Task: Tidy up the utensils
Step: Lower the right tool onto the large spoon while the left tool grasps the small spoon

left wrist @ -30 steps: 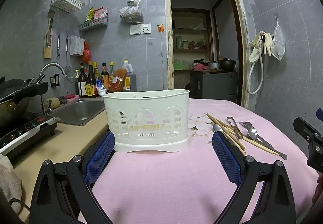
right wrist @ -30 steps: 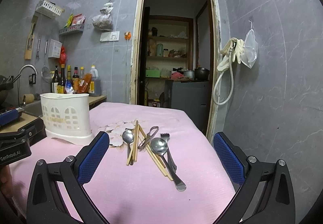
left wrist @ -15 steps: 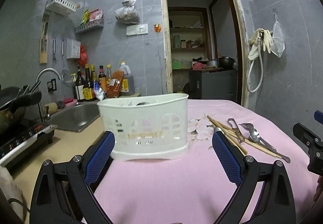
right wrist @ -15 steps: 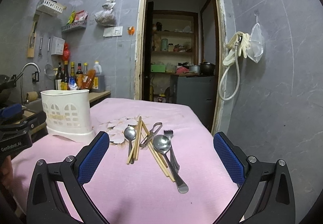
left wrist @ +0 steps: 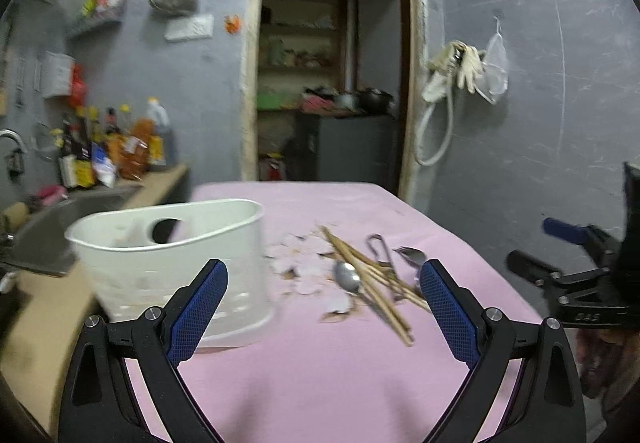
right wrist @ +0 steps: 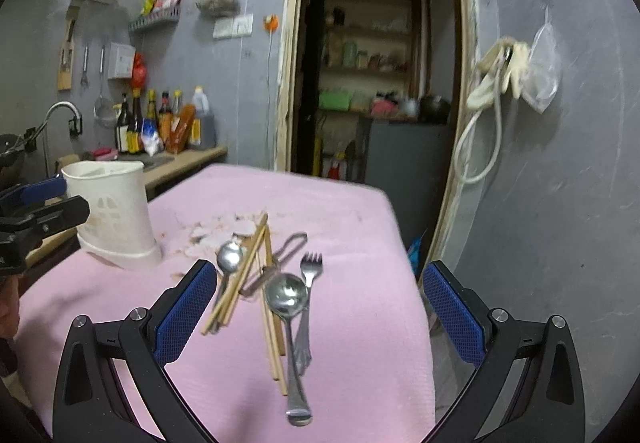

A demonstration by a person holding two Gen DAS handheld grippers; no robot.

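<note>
Utensils lie in a loose, overlapping heap on the pink tablecloth (right wrist: 360,343), centre of the right wrist view and right of centre in the left wrist view.

The white caddy (left wrist: 172,267), left of centre in the left view, looks like light, stiff plastic with cut-out walls and inner dividers; it would probably slide or tip if knocked, so things should go in from above.

The large spoon (right wrist: 289,319) rests with its bowl up and its handle running toward the lower edge; likely rigid, smooth steel that slips, best pinched across the handle end that lies clear of the pile.

The chopsticks (right wrist: 244,275) look light, stiff and wooden, crossed under the metal pieces; their free lower ends are the easy hold.

The fork (right wrist: 310,283) sits just right of the large spoon, touching it, and the small spoon (right wrist: 229,257) lies at the pile's left.

The left gripper (left wrist: 322,303) and right gripper (right wrist: 320,307) are both spread wide, holding nothing.
</note>
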